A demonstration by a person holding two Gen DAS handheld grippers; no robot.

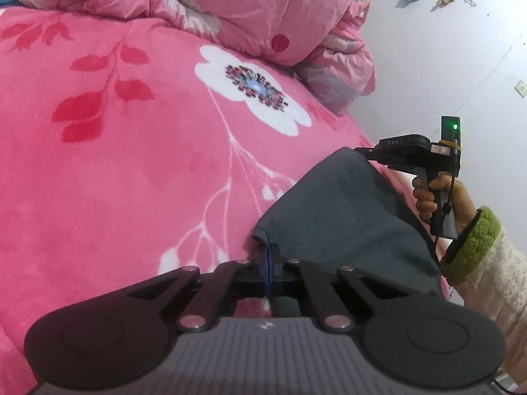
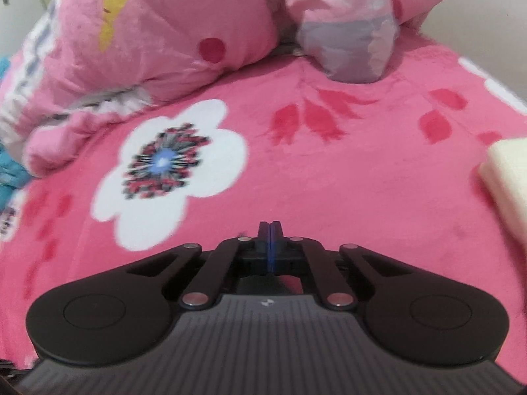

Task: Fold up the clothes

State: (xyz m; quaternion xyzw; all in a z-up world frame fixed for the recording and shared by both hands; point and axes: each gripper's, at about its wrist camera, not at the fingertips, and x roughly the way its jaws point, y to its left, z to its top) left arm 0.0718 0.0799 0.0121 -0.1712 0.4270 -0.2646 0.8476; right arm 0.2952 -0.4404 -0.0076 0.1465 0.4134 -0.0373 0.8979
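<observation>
A dark grey garment hangs stretched above the pink flowered bedspread in the left wrist view. My left gripper is shut on one corner of it. My right gripper shows at the right in that view and is shut on the opposite corner. In the right wrist view the right gripper has its jaws pressed together; the garment is hidden from that camera.
A bunched pink quilt lies at the far end of the bed, also in the right wrist view. A cream folded item sits at the right edge. A white wall borders the bed.
</observation>
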